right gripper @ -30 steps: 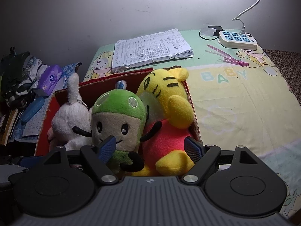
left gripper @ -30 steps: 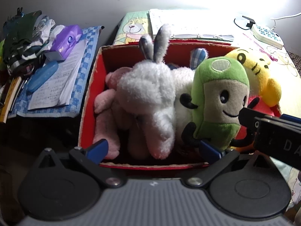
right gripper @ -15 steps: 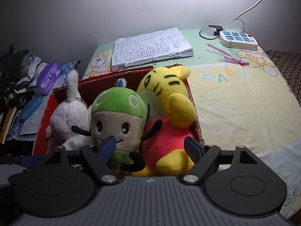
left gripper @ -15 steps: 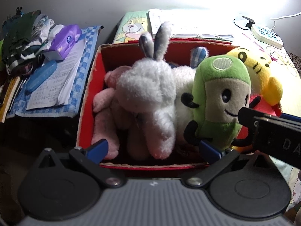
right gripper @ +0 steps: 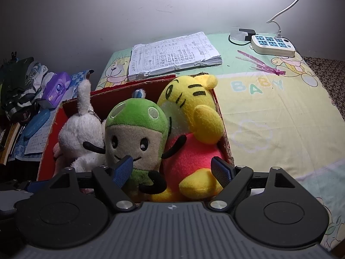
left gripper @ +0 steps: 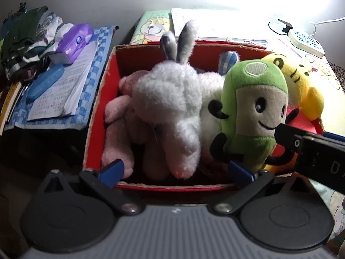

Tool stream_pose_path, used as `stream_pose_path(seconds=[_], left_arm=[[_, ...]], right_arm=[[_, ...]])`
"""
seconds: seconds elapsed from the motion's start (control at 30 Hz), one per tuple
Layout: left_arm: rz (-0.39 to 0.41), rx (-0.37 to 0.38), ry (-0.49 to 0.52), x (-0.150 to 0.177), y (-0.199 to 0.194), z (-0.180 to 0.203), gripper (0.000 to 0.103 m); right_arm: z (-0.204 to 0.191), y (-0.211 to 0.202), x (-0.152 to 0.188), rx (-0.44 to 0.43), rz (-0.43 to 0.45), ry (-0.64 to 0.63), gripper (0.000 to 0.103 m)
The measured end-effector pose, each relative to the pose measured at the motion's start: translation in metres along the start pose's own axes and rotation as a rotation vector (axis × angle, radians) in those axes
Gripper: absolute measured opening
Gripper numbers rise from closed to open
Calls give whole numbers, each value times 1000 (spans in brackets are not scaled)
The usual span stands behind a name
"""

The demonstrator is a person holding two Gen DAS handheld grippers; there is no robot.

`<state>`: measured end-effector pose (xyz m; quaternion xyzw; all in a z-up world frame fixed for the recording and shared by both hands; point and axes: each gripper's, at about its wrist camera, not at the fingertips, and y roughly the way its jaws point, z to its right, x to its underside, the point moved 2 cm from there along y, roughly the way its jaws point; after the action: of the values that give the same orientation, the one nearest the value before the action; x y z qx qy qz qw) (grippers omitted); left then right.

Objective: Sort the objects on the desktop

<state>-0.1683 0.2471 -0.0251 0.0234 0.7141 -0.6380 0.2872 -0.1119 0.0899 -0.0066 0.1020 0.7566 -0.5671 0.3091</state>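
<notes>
While both grippers hover at the near rim of the red box (left gripper: 101, 99), neither holds anything. Left of the box, a blue checked cloth (left gripper: 101, 49) carries one open notebook (left gripper: 64, 90), one blue case (left gripper: 45, 82) lying on it, and one purple tissue pack (left gripper: 74, 41); a heap of dark clothing (left gripper: 23, 34) sits further left.

The left gripper (left gripper: 175, 170) has its jaws spread wide, empty, with both blue fingertips at the front wall of the box. Five plush toys fill the box, counted left to right: one pink toy (left gripper: 119, 129) against the left wall, one white rabbit (left gripper: 172, 103) with two grey ears upright, one further white toy (left gripper: 212, 99) partly hidden behind it, one green-hooded toy (right gripper: 135, 133) standing upright, and one yellow tiger (right gripper: 194, 105) in a red shirt leaning on the right wall. A small blue checked part (left gripper: 228, 59) shows at the back; which toy owns it cannot be determined.

The right gripper (right gripper: 172, 169) is likewise spread and empty, its fingertips flanking the green-hooded toy and the tiger without clamping either.

Beyond the box, the patterned bedsheet (right gripper: 269, 112) carries one stack of handwritten paper (right gripper: 172, 56), several pink plastic strips (right gripper: 258, 64) and one white power strip (right gripper: 272, 46).
</notes>
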Motion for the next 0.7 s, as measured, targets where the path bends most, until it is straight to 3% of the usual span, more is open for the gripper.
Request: stream_pose_path(seconds=[0.7], left_arm=[[5,-7,-1,0,0,-2,103]], right_arm=[[-1,-1,2,13,1,-17,82]])
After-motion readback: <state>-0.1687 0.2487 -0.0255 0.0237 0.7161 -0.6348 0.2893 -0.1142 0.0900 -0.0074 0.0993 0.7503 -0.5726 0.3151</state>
